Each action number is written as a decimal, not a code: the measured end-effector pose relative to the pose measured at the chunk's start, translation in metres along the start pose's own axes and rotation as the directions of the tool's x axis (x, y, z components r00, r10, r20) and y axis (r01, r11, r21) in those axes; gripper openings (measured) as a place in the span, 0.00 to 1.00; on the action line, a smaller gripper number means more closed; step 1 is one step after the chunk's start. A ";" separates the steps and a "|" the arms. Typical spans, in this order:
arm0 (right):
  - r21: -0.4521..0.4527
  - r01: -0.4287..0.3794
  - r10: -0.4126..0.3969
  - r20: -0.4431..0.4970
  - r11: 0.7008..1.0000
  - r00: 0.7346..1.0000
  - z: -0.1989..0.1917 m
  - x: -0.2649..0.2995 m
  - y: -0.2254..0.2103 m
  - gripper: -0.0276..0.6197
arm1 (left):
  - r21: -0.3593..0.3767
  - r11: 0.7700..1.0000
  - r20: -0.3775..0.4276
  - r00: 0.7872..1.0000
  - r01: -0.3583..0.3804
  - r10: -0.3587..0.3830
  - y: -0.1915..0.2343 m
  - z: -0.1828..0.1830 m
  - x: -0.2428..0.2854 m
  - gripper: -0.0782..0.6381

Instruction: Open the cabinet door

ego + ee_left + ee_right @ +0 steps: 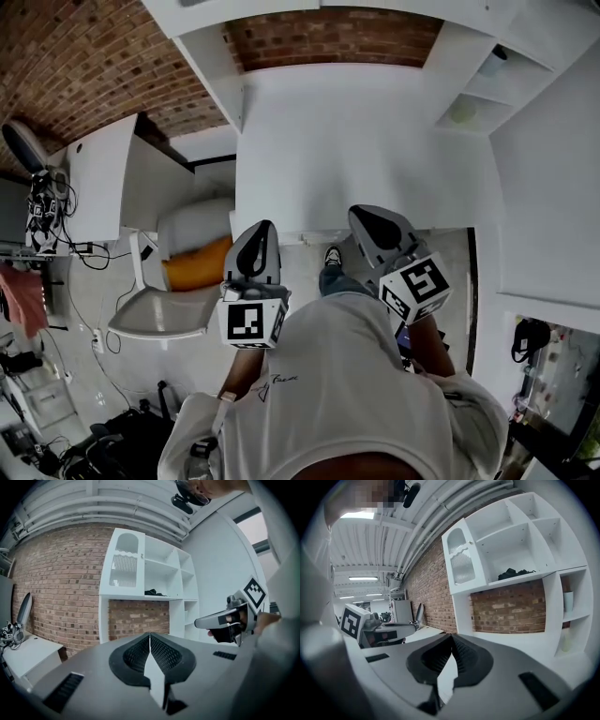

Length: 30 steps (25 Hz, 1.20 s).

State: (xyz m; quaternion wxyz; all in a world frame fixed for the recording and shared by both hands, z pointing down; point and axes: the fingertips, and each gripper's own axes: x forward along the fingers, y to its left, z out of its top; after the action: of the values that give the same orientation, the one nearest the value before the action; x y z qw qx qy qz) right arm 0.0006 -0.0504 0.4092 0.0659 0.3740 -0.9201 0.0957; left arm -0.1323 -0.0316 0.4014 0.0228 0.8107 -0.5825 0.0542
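Cabinet door: the arched, ribbed-glass door (125,559) sits closed in the upper left bay of the white shelf unit (185,597), which stands against the brick wall (56,583); I judge it untouched
Left gripper (150,641): clenched on nothing, aimed roughly level at the unit, well short of the door
Right gripper (451,644): also clenched and empty, beside the left, pointing the same way
Why so: I carry both closed because nothing needs holding yet
Next: I expect to release one claw for the door's edge
Around: a dark bundle (153,592) lies on the open shelf beside the door
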 end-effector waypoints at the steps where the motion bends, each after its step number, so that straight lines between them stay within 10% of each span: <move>1: 0.002 0.000 0.000 0.002 1.000 1.000 0.004 0.008 -0.011 0.08 | 0.001 1.000 0.000 1.000 -0.001 0.001 0.003 0.003 0.013 0.13; 13: -0.009 -0.070 0.070 -0.007 0.998 0.998 0.028 0.070 -0.092 0.08 | -0.027 0.999 0.019 0.999 -0.030 0.030 0.012 0.023 0.119 0.13; 30: -0.147 -0.049 0.061 0.077 0.988 0.995 0.116 0.126 -0.099 0.08 | -0.024 0.999 0.059 0.998 0.037 -0.036 0.018 0.040 0.168 0.13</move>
State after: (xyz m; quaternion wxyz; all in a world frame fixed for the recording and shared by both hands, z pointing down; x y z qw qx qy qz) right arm -0.0249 -0.2312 0.3330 0.0528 0.3461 -0.9366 0.0153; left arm -0.0935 -0.1996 0.3805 0.0166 0.8221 -0.5687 0.0227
